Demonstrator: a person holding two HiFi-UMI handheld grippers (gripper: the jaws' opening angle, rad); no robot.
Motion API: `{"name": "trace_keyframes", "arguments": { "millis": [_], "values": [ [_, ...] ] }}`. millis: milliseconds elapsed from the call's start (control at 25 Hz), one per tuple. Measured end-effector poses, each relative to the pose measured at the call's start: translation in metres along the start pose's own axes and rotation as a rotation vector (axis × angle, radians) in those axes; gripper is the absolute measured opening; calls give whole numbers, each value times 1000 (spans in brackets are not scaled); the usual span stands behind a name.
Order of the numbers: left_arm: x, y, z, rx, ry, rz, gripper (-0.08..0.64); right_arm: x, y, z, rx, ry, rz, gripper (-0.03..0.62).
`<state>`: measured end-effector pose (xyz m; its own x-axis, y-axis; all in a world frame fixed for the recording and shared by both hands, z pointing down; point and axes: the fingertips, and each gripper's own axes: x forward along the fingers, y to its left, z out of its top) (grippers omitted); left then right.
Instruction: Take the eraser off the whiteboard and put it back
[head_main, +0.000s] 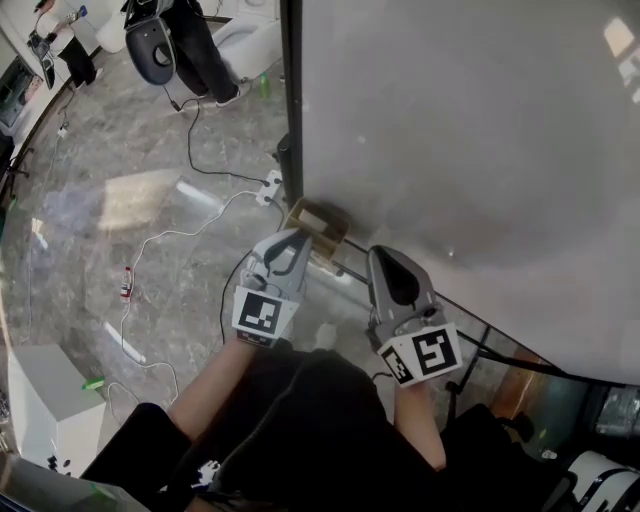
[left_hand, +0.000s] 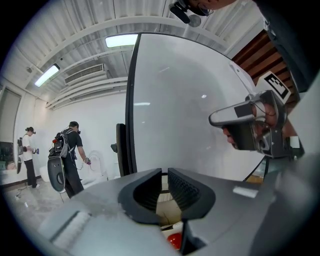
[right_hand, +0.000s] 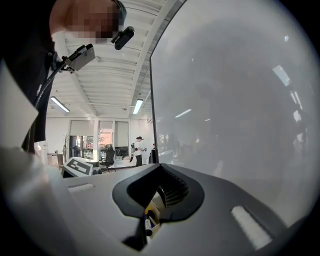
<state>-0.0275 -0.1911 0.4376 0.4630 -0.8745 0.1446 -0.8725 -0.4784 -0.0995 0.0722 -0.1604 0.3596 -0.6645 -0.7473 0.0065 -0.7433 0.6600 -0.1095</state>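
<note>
Where the eraser sits: we take the tan block (head_main: 318, 224) at the lower left corner of the whiteboard (head_main: 470, 130) for the eraser. It is not yet lifted, and we cannot tell whether it clings to the board or rests on a ledge.
Long axis: it runs along the board's lower edge, from far left to near right.
Left gripper (head_main: 298, 240): its tips point at the block from just beside its near left side. The jaws stand a narrow slit apart and pinch nothing; a cream surface shows through the gap.
Right gripper (head_main: 384, 256): it is further right along the edge, clear of the block. Its jaws look drawn together at the tips, holding nothing.
Nearer hand: the left, by our judgement.
Coming move: we judge the left jaws must widen to straddle the block across its short side, then close.
</note>
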Motion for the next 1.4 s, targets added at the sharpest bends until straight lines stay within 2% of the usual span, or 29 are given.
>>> {"name": "trace_keyframes", "arguments": {
  "millis": [120, 240, 400, 600, 760, 880, 1120, 1280, 1400],
  "values": [
    [8, 0, -5, 13, 11, -7, 86, -3, -5, -2, -1, -2, -24, 9],
    [15, 0, -12, 58, 45, -16, 142, -9, -11, -5, -3, 9, -51, 9],
    [21, -2, -16, 43, 56, -10, 232, -17, -17, -7, -2, 14, -78, 9],
    [28, 1, -28, 72, 94, 11, 282, -19, -21, -6, -3, 17, -83, 9],
    [31, 4, -29, 28, 106, 49, 308, -21, -22, -5, -5, 21, -87, 9],
    [37, 8, -30, 25, 117, 64, 321, -22, -26, -5, -5, 23, -95, 9],
    [50, 8, -35, 38, 122, 58, 331, -25, -34, -7, -6, 35, -111, 9],
    [57, 5, -39, 17, 142, 58, 331, -27, -39, -8, -11, 39, -116, 9],
    [62, 4, -43, 47, 154, 46, 317, -28, -43, -6, -13, 36, -121, 9]
  ]
}}
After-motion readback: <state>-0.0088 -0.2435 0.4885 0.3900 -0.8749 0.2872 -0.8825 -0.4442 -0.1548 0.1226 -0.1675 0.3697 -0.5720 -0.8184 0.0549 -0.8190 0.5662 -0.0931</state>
